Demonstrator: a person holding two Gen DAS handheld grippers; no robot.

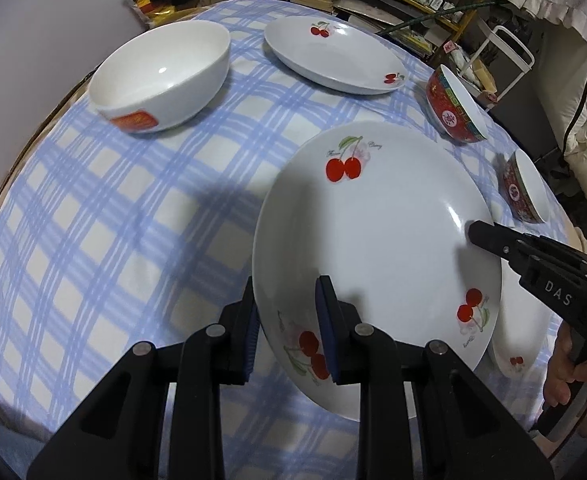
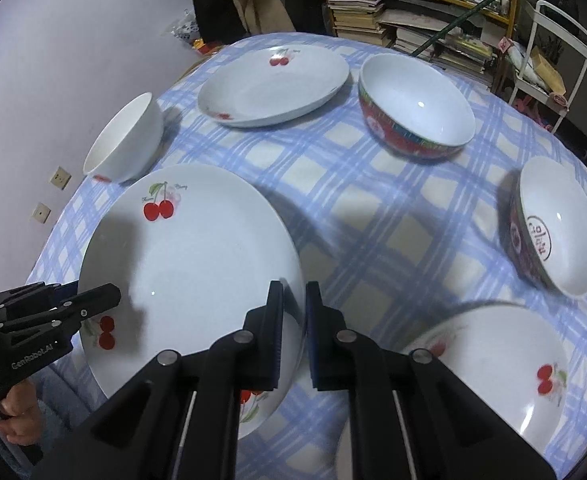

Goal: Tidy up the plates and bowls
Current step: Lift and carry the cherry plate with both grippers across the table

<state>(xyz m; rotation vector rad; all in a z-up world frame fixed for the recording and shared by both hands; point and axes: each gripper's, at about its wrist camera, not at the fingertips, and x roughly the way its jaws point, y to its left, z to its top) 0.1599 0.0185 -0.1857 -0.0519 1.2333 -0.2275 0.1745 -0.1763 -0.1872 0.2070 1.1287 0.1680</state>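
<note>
The left gripper [image 1: 289,328] is clenched on the near rim of a cherry plate [image 1: 377,240], one finger above and one below. The right gripper [image 2: 294,336] pinches the opposite rim of that plate in the same way. So both hold the one plate, which looks tilted and lifted off the checked tablecloth [image 1: 113,220], just beside and partly over a second cherry plate [image 2: 493,364] at the table's near right.

Farther out, a third cherry plate [image 1: 333,54] lies alone at the far side. A white bowl [image 1: 161,76] with a red label stands at the left, and two red-patterned bowls [image 1: 455,106] [image 1: 525,188] stand apart at the right.

As I judge it, the sorting has barely begun: no plates are stacked yet, and no bowls are nested. All three bowls and the far plate remain.

Readable writing: "Cherry" beside the plate's fruit, "DAS" on the right gripper's body, "GenRobot.AI" on the left one's. A stamp inside one red bowl is unreadable.
</note>
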